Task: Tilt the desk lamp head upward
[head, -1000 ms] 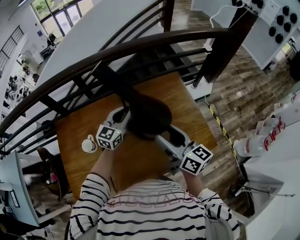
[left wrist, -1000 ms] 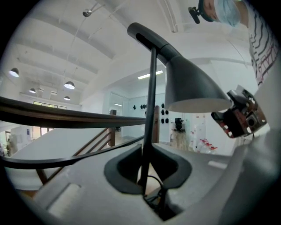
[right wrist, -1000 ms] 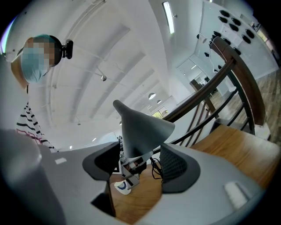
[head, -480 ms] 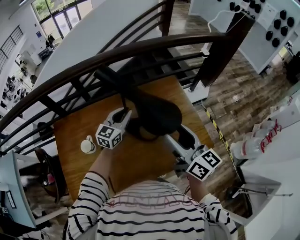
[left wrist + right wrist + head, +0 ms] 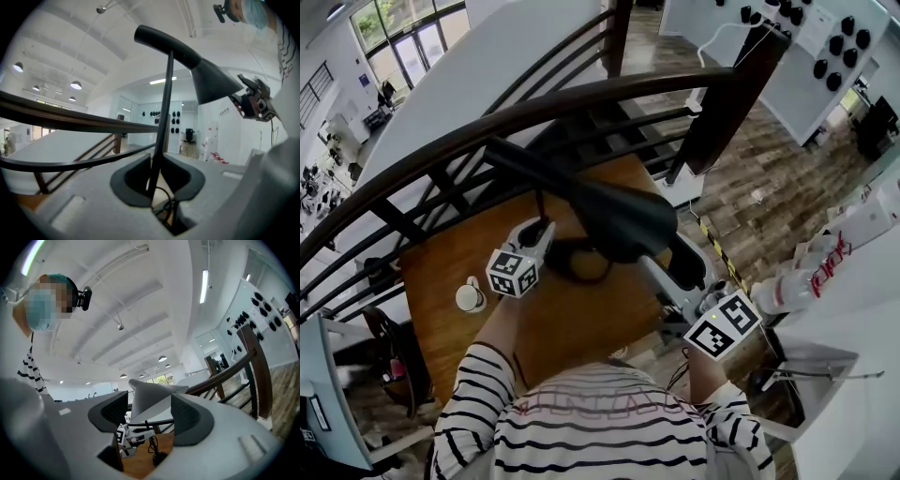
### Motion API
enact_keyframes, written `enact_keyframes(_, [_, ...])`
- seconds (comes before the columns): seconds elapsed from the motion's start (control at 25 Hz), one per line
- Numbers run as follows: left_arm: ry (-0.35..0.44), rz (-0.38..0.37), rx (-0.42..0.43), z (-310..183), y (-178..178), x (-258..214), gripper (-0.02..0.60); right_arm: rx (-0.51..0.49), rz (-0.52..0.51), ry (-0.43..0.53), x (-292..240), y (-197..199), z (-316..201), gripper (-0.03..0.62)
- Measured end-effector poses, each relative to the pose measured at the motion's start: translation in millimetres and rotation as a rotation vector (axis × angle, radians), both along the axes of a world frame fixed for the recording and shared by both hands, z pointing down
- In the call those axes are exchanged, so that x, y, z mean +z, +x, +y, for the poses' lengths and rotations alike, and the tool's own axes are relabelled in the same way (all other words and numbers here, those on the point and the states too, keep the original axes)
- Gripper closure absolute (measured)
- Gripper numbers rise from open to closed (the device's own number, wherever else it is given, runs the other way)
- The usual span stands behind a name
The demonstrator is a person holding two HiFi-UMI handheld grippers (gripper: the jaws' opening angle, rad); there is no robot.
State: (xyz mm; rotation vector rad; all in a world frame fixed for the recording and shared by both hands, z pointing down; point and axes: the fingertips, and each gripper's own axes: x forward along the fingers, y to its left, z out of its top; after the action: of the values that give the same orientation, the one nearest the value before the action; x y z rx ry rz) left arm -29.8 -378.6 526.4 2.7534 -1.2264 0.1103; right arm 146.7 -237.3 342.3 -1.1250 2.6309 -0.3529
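The desk lamp [image 5: 581, 192] stands on the wooden table [image 5: 441, 281], close against the dark railing [image 5: 534, 108]. Its black head [image 5: 623, 220] juts out over the tabletop toward the person. The left tongs [image 5: 153, 176] are clenched on the thin stem [image 5: 164, 108], though that grip has just been slackening a touch. The right tongs [image 5: 150, 413] are clamped on the wide end of the head.

From where I stand, the tilt looks under way. To do it well, the left tongs should firm up again, so the stem neither swings nor drags the lamp across the wood. The right should carry the head round in a slow arc about its joint rather than hauling straight up. Otherwise I'd expect the smooth cone to slip out of the pads.
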Motion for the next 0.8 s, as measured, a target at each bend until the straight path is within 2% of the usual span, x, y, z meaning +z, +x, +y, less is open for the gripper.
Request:
enact_keyframes(0.52, [-0.003, 0.004, 0.022, 0, -4, 0, 0.518, -0.011, 0.116, 0.139, -82, -8, 2, 0.313])
enact_keyframes(0.8, [-0.004, 0.006, 0.045, 3, -4, -1, 0.519, -0.005, 0.132, 0.145, -102, -12, 1, 0.31])
